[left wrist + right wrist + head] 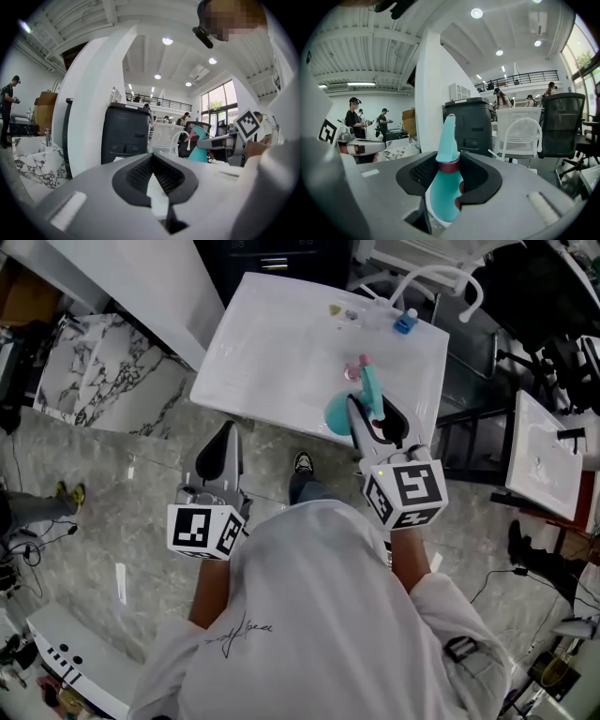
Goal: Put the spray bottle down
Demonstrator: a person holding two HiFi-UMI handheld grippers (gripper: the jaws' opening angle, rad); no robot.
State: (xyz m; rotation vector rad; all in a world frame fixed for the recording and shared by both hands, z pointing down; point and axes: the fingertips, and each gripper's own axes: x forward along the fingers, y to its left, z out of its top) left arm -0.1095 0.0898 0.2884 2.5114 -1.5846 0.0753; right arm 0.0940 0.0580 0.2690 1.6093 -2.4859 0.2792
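Note:
A teal spray bottle point(372, 390) with a red collar and pink trigger sits upright between the fingers of my right gripper point(372, 411), which is shut on its neck and body. In the head view it hangs over the near edge of the white table point(272, 343). The right gripper view shows the bottle point(445, 187) filling the gap of the right gripper point(449, 161), nozzle up. My left gripper point(226, 433) is held short of the table, over the floor, its jaws shut with nothing in them. The left gripper view shows the left gripper point(152, 157) and, off to the right, the bottle point(199, 146).
On the table's far side lie a small blue item point(405, 322) and a small pink thing point(353, 372). A white chair point(441, 282) stands behind the table, and a marbled slab point(103, 371) is at the left. A white basin point(544, 456) is at the right. A black bin point(125, 133) stands ahead.

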